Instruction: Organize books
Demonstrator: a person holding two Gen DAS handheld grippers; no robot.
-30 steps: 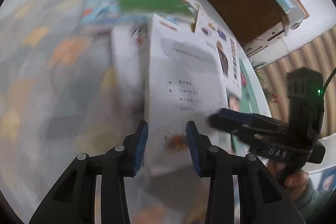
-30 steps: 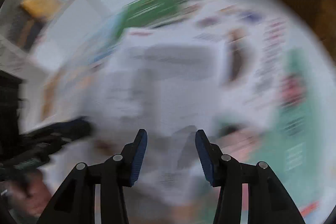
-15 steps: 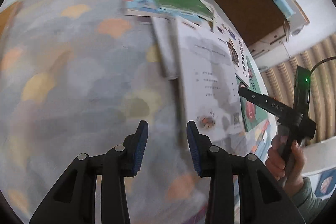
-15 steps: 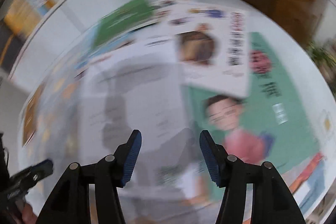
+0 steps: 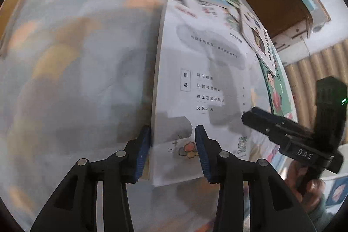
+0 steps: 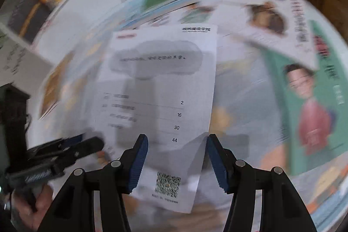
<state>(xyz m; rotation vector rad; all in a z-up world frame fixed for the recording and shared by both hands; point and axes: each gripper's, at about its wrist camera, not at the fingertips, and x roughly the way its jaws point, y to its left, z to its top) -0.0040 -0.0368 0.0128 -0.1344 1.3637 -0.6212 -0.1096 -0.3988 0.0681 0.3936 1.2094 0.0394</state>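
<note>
Left gripper (image 5: 173,149) spread, straddling the white contents-page book (image 5: 202,88) at its 6 o'clock edge; right gripper (image 6: 177,159) spread, holding nothing. Risk: closing pinches only the top sheet, creasing it.

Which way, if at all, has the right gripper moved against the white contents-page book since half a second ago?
Yes. In the left wrist view, the right gripper now reaches over the white contents-page book's right edge, having stood off beside it. Camera motion may contribute.
</note>
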